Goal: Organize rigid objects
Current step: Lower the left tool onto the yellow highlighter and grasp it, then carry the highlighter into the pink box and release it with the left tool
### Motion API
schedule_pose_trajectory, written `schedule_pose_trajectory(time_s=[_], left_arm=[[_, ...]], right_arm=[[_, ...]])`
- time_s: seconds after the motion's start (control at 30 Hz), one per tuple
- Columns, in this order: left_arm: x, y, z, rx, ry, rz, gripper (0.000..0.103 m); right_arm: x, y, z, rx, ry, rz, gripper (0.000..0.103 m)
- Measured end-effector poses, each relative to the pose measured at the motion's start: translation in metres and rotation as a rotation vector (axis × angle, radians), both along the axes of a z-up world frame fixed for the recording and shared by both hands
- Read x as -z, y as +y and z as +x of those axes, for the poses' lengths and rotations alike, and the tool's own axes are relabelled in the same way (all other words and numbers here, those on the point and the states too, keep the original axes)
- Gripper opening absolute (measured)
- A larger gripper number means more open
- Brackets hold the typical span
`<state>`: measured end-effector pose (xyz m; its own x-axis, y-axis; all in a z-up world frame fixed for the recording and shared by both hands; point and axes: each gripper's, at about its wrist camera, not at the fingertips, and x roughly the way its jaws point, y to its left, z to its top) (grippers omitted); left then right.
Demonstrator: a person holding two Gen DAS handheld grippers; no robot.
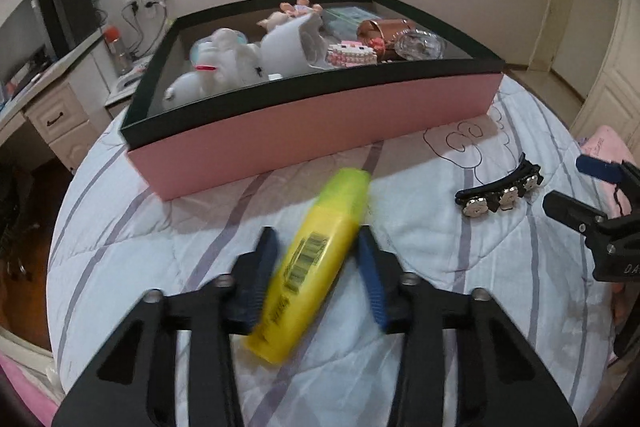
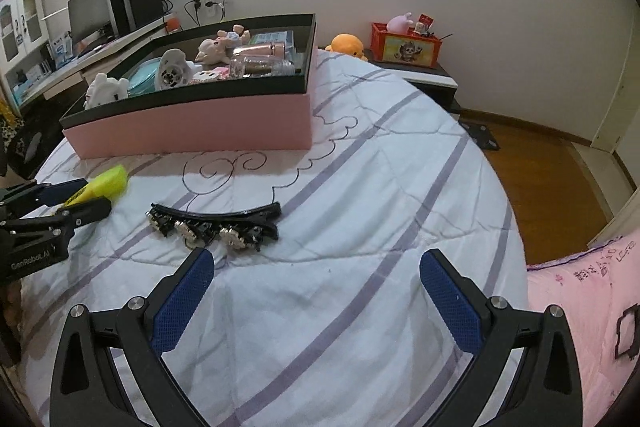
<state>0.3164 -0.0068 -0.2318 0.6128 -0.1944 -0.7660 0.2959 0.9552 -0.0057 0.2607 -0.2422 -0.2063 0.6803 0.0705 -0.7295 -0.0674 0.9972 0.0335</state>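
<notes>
My left gripper (image 1: pixel 316 247) has its blue pads either side of the yellow highlighter (image 1: pixel 316 259). The right pad looks pressed against the barrel; the left pad sits just beside it, and motion blur keeps me from telling whether that side touches. The jaws are partly closed around it. The highlighter is tilted, cap toward 1 o'clock and base toward 7 o'clock in the left wrist view, over the striped quilt (image 1: pixel 460 307).

My right gripper (image 2: pixel 316 271) is spread wide and holds nothing, hovering over the quilt. At 11 o'clock from it, just past the left finger, the black hair clip (image 2: pixel 216 223) with its metal flowers lies flat on the bedding.

The pink box (image 1: pixel 320 123) with a black rim stands at 12 o'clock from the left gripper, holding white figurines, a bottle and other small items.
</notes>
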Motion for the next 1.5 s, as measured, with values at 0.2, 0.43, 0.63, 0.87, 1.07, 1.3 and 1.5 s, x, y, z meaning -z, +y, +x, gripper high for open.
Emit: schedule_pose_trajectory(time_s=[0.2,0.43,0.63,0.87,1.07,1.3,1.5], left_arm=[[-0.003,0.020,-0.014,-0.141,-0.025,-0.026,0.026],[0.002,0.045,-0.031,-0.312,-0.028,0.041,0.026],[0.005,0.053,-0.034,-0.301,-0.019,0.017,0.026],[0.008,0.052,-0.028,-0.282,-0.010,0.009,0.044],[0.008,0.050,-0.035,-0.247,-0.037,0.009,0.027],[0.003,0.051,-0.040,-0.219,-0.052,0.002,0.027],[-0.015,0.060,-0.036,-0.213,-0.084,-0.023,0.027]], right_arm=[[-0.003,-0.001,-0.002,0.003,-0.007,0.005,0.103],[-0.006,0.001,-0.002,0.037,0.003,0.037,0.103],[-0.012,0.024,-0.012,0.027,-0.003,0.156,0.103],[-0.013,0.028,-0.009,0.042,-0.005,0.151,0.103],[-0.019,0.012,-0.005,0.104,-0.015,0.163,0.103],[-0.018,0.026,-0.006,0.071,-0.008,0.160,0.103],[-0.030,0.022,0.002,0.090,-0.039,0.121,0.103]])
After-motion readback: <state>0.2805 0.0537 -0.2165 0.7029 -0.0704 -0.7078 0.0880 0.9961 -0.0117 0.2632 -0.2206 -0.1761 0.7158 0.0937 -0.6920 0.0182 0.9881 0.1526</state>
